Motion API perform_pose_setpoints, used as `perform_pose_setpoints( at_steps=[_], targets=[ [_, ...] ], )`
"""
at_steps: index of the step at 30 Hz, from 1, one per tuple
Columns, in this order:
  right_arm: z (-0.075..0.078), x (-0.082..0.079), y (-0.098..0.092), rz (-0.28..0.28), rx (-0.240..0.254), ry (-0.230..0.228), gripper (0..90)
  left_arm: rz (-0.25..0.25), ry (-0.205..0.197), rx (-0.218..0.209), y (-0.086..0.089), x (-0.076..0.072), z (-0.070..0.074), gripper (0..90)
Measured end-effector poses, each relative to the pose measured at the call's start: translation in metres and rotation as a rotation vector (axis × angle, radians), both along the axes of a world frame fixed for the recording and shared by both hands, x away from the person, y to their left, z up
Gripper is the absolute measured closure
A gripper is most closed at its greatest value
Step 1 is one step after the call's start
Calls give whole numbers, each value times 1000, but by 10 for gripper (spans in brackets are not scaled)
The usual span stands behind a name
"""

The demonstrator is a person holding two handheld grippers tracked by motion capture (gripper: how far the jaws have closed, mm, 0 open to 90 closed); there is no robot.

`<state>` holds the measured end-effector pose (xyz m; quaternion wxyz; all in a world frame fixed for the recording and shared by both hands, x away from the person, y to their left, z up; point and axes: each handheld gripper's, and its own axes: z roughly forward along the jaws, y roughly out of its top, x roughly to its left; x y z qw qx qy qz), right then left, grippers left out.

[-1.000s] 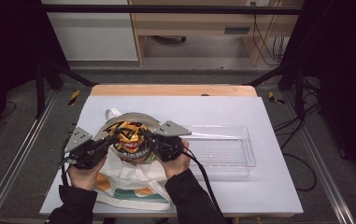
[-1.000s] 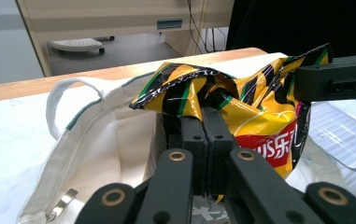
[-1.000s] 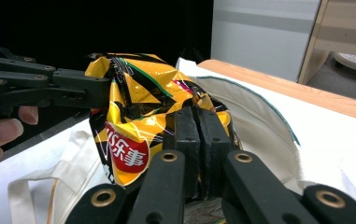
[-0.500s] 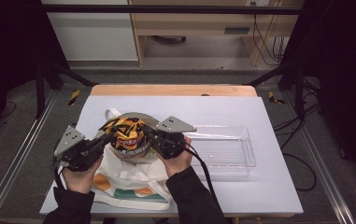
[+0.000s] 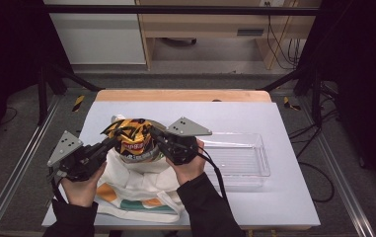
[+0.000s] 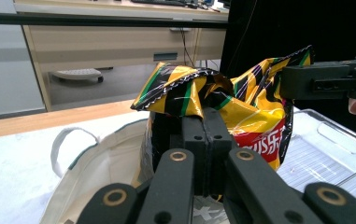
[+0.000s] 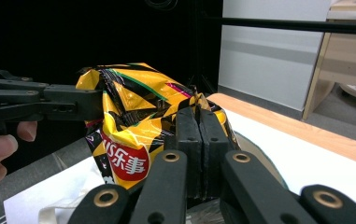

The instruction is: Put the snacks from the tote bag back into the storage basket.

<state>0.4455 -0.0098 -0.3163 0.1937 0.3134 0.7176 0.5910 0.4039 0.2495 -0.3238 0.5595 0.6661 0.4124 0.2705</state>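
A yellow and black crisp bag [image 5: 130,139] with a red logo hangs just above the mouth of a white cloth tote bag [image 5: 136,190]. My left gripper [image 5: 109,144] is shut on the bag's left side, and my right gripper [image 5: 157,135] is shut on its right side. In the left gripper view the closed jaws [image 6: 206,128] pinch the crinkled foil of the crisp bag [image 6: 259,116], with the tote's rim [image 6: 96,154] below. The right gripper view has its jaws [image 7: 198,126] pressed together on the crisp bag [image 7: 129,121], and the left gripper [image 7: 49,105] holds the far side.
A clear plastic tray [image 5: 242,159] lies to the right of the tote on the white table top [image 5: 274,123]. A wooden strip [image 5: 185,95] runs along the table's far edge. Dark frame posts stand at both sides.
Both grippers have risen with the crisp bag, lifting it higher out of the tote's mouth. The left hand has drifted outward to the left.
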Motion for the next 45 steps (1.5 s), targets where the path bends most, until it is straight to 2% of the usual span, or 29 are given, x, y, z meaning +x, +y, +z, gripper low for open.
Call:
perform_pose_setpoints(
  at_steps=[19,29,34,45],
  targets=[
    [30,-10,-20,-27,3,-58,895,-29,-51,-11,-19,-1,28,900],
    [42,-13,-27,-36,10,-71,895,-37,-63,-9,-26,-2,44,900],
    [51,-17,-31,-44,10,-95,895,-50,-64,-17,-28,-2,49,900],
    [58,-20,-51,-83,2,-102,896,-79,-68,-13,-52,4,56,900]
  ],
)
